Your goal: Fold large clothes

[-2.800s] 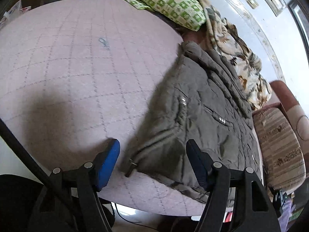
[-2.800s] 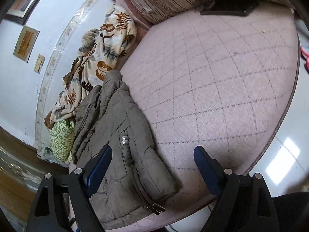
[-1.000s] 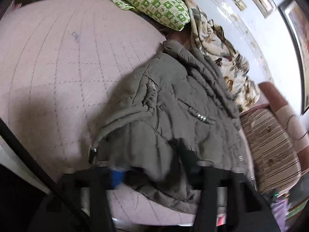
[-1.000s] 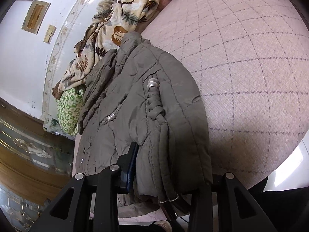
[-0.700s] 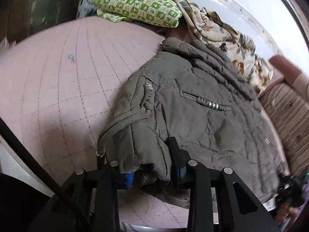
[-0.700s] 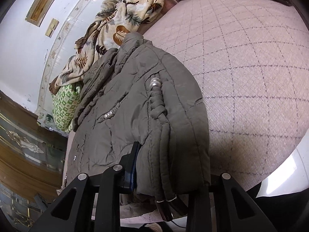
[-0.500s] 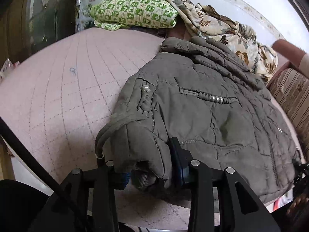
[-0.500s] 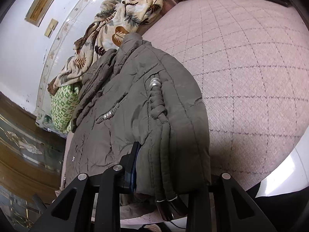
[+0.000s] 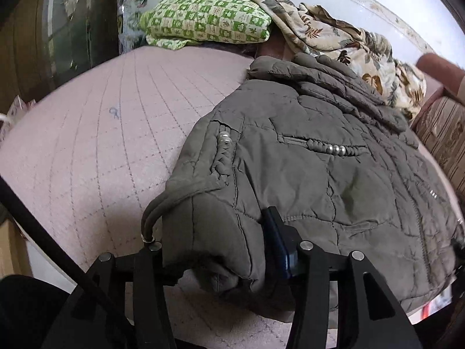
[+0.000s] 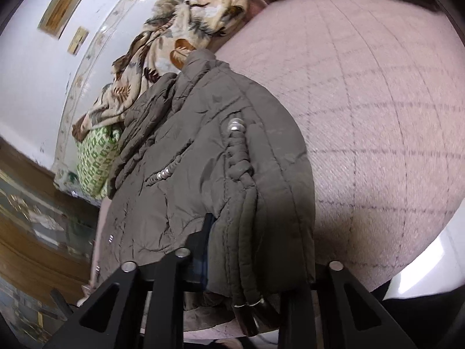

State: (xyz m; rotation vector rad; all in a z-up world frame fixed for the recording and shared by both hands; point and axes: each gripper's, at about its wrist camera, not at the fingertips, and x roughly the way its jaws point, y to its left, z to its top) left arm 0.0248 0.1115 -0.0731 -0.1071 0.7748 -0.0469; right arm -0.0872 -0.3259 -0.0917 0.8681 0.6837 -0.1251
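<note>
1. The bed with its pink quilted cover fills the left half of the left wrist view and the right half of the right wrist view.
2. The jacket, grey-green and padded, lies on the bed, taking the centre and right of the left wrist view; in the right wrist view it runs from the centre to the lower middle, collar toward the top.
3. A leaf-print blanket is bunched just beyond the collar, upper right of the left view.
4. A green checked pillow sits at top centre, touching the blanket.
5. The left hand-held gripper, bottom centre, has a thick fold of the jacket's hem between its jaws, which have just been opening a little; its blue pad presses the cloth.
6. The right hand-held gripper, bottom centre, has just been closing and is clamped narrowly on the jacket's corded edge.
</note>
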